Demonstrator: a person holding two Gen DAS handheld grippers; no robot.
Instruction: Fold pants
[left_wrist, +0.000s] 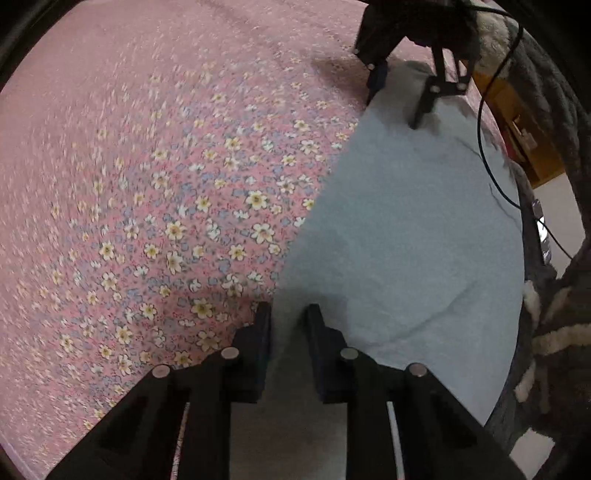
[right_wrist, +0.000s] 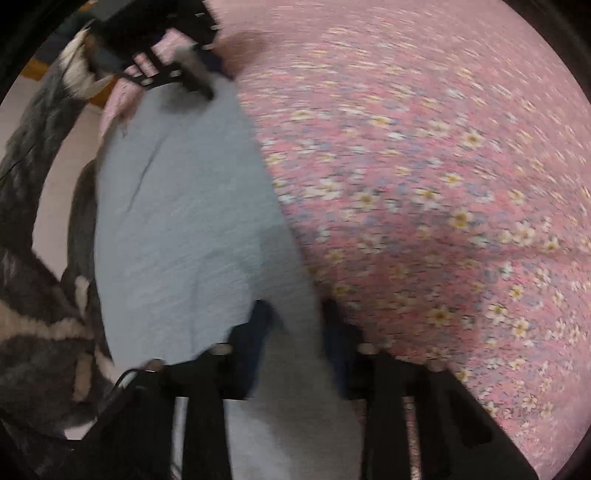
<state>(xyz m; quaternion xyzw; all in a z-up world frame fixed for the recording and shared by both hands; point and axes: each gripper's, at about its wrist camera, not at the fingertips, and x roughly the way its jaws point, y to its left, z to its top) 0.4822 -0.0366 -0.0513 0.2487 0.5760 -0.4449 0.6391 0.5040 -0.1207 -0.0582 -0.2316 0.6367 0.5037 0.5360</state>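
My left gripper (left_wrist: 288, 314) and right gripper (right_wrist: 295, 310) each clench the pale blue pants (left_wrist: 406, 221) over the floral sheet (left_wrist: 166, 166).

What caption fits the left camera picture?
Left gripper pinches the light blue pants on a pink flowered bedsheet.

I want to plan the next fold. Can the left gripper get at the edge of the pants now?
Probably yes: the left gripper already has the light blue pants edge between its fingers, with nothing else in the way.
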